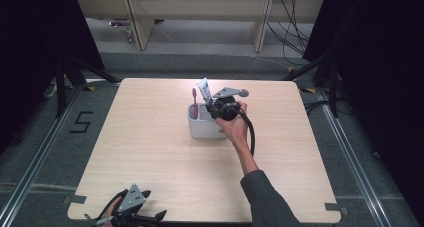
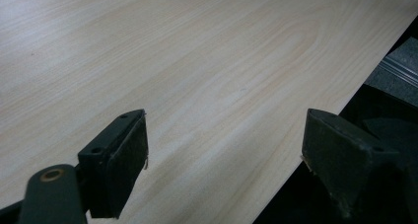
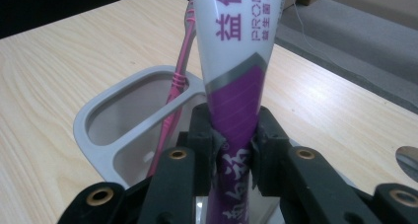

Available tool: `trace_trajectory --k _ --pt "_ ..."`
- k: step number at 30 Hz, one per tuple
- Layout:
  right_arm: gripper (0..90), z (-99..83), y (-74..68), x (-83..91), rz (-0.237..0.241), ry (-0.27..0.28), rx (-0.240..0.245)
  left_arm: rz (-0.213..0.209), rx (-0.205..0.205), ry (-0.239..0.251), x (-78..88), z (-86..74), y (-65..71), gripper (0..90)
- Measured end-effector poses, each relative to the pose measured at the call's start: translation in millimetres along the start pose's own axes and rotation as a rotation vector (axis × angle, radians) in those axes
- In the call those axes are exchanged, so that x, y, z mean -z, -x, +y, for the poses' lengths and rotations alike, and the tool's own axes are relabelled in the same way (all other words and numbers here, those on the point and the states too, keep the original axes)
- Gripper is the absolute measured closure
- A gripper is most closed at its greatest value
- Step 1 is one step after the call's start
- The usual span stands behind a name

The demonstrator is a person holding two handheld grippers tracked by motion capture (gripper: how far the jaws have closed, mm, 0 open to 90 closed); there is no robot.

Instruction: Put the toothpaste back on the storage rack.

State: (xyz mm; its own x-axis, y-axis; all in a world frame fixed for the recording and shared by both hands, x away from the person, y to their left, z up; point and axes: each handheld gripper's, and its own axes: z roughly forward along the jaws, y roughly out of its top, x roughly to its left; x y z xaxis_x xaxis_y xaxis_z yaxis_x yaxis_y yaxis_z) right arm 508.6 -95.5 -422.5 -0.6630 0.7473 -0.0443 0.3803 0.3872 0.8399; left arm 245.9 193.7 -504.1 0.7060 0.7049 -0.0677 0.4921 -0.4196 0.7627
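A white and purple toothpaste tube (image 3: 235, 81) stands upright between the jaws of my right gripper (image 3: 233, 145), which is shut on its lower purple part. In the high view the tube (image 1: 204, 90) rises above the right gripper (image 1: 216, 107) over the right side of a grey-white two-compartment holder (image 1: 202, 128) at the table's middle. A pink toothbrush (image 3: 175, 93) leans in a holder (image 3: 93, 116) compartment, also seen as the toothbrush (image 1: 195, 103) in the high view. My left gripper (image 2: 224, 157) is open over bare wood at the table's near left edge (image 1: 126, 209).
The light wooden table (image 1: 150, 152) has open surface all around the holder. Its near edge runs just beside the left gripper's jaw, with dark floor (image 2: 394, 81) beyond. Cables and bench legs lie on the floor behind the table.
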Motion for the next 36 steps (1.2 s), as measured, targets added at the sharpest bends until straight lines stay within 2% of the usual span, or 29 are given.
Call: trace_trajectory --k 4,5,6,8,9,10,12,14,16,17,18,19,22,25,26,31,33,34,35,36 --pt "73.1 0.3 -0.9 1.9 -0.008 -0.008 0.013 -0.009 0.014 0.011 0.4 0.3 1.7 17.2" --pt "72.3 0.8 -0.8 2.8 -0.01 0.001 0.034 -0.011 0.014 0.01 0.5 0.4 1.6 17.2" --pt "72.3 0.8 -0.8 2.8 -0.01 0.001 0.034 -0.01 0.015 0.011 0.5 0.4 1.8 17.2" --pt "70.7 1.0 -3.0 3.8 -0.001 0.008 0.005 -0.012 0.014 0.009 0.5 0.5 1.7 17.2" --pt "69.7 2.2 -2.9 4.8 -0.001 0.019 0.02 -0.013 0.014 0.009 0.5 0.5 1.8 17.2" --pt "67.1 3.3 -6.0 6.9 -0.003 0.008 0.007 -0.012 0.006 0.001 1.1 0.7 1.3 17.2" --pt "70.4 2.9 -7.4 6.0 -0.015 0.017 0.012 -0.012 0.007 0.006 0.9 0.6 1.5 17.2" --pt "70.2 4.1 -7.0 9.2 0.001 0.03 -0.001 -0.012 0.012 0.011 0.7 0.5 1.8 17.2" --pt "69.0 5.5 -5.3 11.5 -0.005 0.037 0.017 -0.012 0.007 0.005 1.0 0.6 1.5 17.2" --pt "69.0 5.7 -6.4 13.1 -0.012 0.047 -0.009 -0.012 0.006 0.003 1.2 0.7 1.5 17.2" --pt "68.3 6.4 -4.4 16.6 -0.007 0.055 -0.002 -0.015 0.014 0.016 0.2 0.3 2.1 17.2" --pt "67.7 6.5 -3.2 18.9 -0.007 0.046 0.003 -0.006 0.003 0.001 0.8 0.7 1.0 17.2" --pt "67.1 5.8 -1.8 22.2 -0.006 0.055 -0.007 -0.01 0.009 0.005 0.7 0.6 1.7 17.2" --pt "66.4 4.7 0.9 29.5 0.017 0.074 -0.051 -0.009 0.011 0.002 1.0 0.6 2.1 17.2" --pt "65.7 4.6 3.1 35.1 0.024 0.099 -0.062 -0.009 0.011 0.003 0.8 0.5 2.1 17.2" --pt "64.3 5.4 8.8 49.0 0.037 0.121 -0.053 -0.005 0.009 -0.001 0.5 0.5 2.0 17.2" --pt "63.6 5.6 9.7 52.7 0.031 0.11 -0.044 -0.006 0.01 -0.001 0.4 0.4 2.0 17.2" --pt "63.1 5.2 9.4 54.6 0.03 0.113 -0.062 -0.007 0.012 0.0 0.4 0.4 2.0 17.2" --pt "62.3 5.1 10.2 56.8 0.044 0.117 -0.055 -0.007 0.013 -0.001 0.4 0.3 1.9 17.2" --pt "61.7 4.7 9.5 60.2 0.032 0.109 -0.066 -0.006 0.014 -0.001 0.4 0.3 1.9 17.2"
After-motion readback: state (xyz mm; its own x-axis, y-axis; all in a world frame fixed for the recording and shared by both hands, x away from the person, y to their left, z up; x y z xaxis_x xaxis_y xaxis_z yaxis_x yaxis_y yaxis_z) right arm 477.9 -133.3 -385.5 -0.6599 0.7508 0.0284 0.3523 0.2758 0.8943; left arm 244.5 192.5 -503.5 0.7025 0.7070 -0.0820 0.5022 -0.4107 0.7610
